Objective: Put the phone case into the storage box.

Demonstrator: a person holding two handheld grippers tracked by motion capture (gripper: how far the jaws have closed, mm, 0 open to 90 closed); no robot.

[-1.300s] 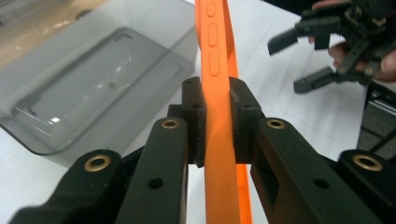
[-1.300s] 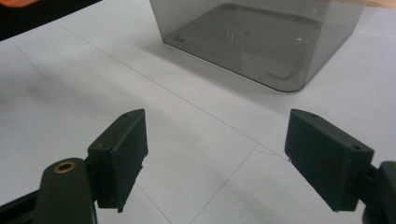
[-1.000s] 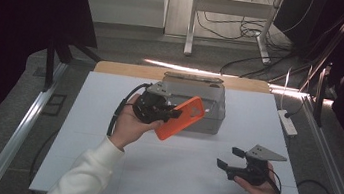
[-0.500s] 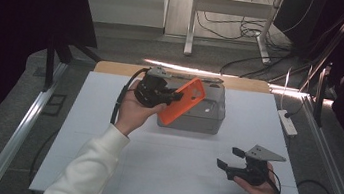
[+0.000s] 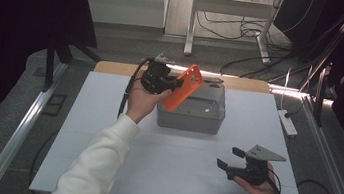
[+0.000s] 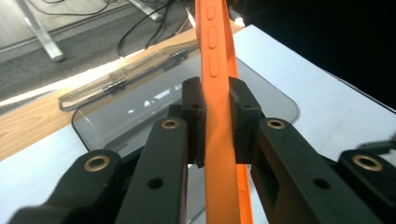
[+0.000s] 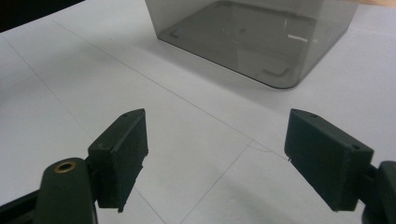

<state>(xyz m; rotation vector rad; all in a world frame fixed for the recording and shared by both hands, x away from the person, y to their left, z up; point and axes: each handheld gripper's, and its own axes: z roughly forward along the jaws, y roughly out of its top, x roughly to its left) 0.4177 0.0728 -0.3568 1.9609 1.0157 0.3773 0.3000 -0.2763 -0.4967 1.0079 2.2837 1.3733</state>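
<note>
My left gripper (image 5: 174, 83) is shut on an orange phone case (image 5: 184, 86), held tilted in the air over the left part of a smoky clear plastic box (image 5: 193, 114). In the left gripper view the case (image 6: 215, 70) stands edge-on between the two black pads (image 6: 194, 112), above the open box (image 6: 140, 107). My right gripper (image 5: 230, 157) rests low at the front right of the table, open, with nothing between its pads (image 7: 119, 151). The box (image 7: 252, 37) lies ahead of it.
The white table top (image 5: 104, 133) carries the box, whose clear lid (image 6: 126, 77) hangs open at the back. A wooden strip (image 5: 113, 67) runs along the far edge. A white power strip (image 5: 287, 122) lies at the right edge. Cables and a metal stand sit on the floor beyond.
My left gripper has carried the orange case up and away, from the box's front left to over its left rear part. The right gripper has stayed put.
</note>
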